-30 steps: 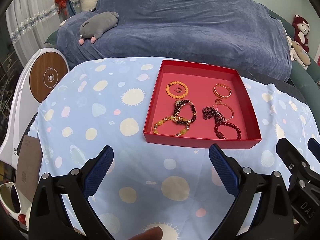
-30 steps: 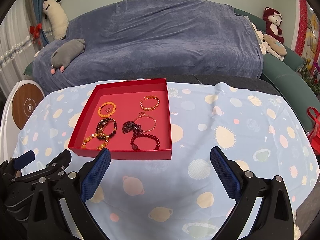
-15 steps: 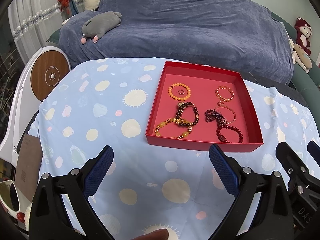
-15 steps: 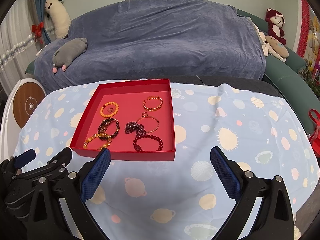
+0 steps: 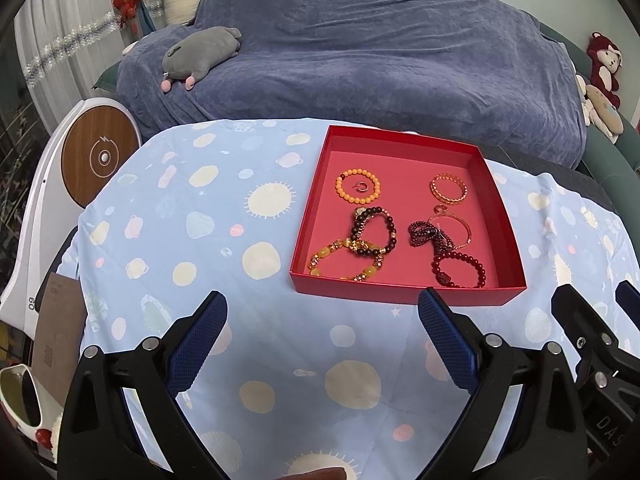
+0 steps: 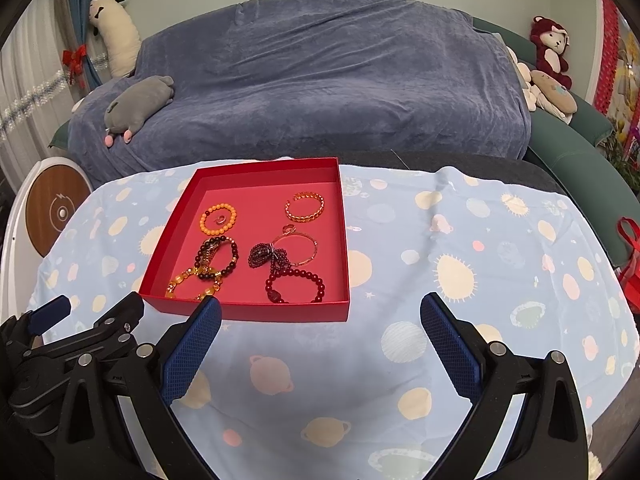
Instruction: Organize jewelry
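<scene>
- Shallow square red cardboard box is sitting on the desk, on a pale blue cloth printed with cream suns and planets; all the jewelry is lying inside the box.
- At the box's far wall, on the left: orange bead bracelet, ringing a small hoop too small to make out.
- At the far wall, on the right: gold-orange link bangle.
- In the box's middle: dark brown bead bracelet, overlapping the yellow amber and gold bead bracelet that is lying at the near left corner.
- Right of the middle: bunched dark purple bead strand, touching a thin rose-gold wire bangle.
- At the box's near right corner: dark red bead bracelet.
- Left tool is hovering just short of the box's near wall, blue-padded jaws spread wide, gripping nothing.
- Right tool is hovering near the box's near right corner, jaws likewise spread wide with nothing between them.
- Beyond the box: sofa draped in a blue-grey blanket, with a grey plush animal lying on it.
</scene>
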The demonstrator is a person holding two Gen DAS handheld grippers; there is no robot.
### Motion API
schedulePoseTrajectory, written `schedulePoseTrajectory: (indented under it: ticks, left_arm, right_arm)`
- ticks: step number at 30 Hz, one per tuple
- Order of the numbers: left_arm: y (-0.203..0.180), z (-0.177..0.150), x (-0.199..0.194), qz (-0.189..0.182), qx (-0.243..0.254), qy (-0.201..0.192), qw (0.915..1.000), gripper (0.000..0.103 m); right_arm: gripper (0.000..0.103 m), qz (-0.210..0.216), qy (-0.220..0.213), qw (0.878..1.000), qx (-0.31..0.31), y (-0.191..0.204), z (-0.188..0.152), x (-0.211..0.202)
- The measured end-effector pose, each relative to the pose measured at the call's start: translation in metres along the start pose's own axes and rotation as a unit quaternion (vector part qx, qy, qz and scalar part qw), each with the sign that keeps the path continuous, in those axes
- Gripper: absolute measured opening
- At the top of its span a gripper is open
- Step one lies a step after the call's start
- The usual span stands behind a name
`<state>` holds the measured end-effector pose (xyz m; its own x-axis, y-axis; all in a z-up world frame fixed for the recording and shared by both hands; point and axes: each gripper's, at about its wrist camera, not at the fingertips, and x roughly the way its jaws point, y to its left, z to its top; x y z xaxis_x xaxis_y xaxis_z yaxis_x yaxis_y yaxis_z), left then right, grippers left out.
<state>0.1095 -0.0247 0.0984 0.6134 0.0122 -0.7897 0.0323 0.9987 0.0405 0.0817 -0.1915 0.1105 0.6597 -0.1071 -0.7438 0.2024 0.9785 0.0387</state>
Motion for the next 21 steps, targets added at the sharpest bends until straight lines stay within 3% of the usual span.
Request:
schedulePoseTrajectory:
  ticks: [21]
  left_arm:
    - [-0.0023, 0.0005, 0.003, 0.006, 0.005, -0.001, 1.0, 0.089]
  right_arm:
    - [0.096, 0.001, -0.001, 1.0, -0.004, 0.0019, 0.0022, 0.0007]
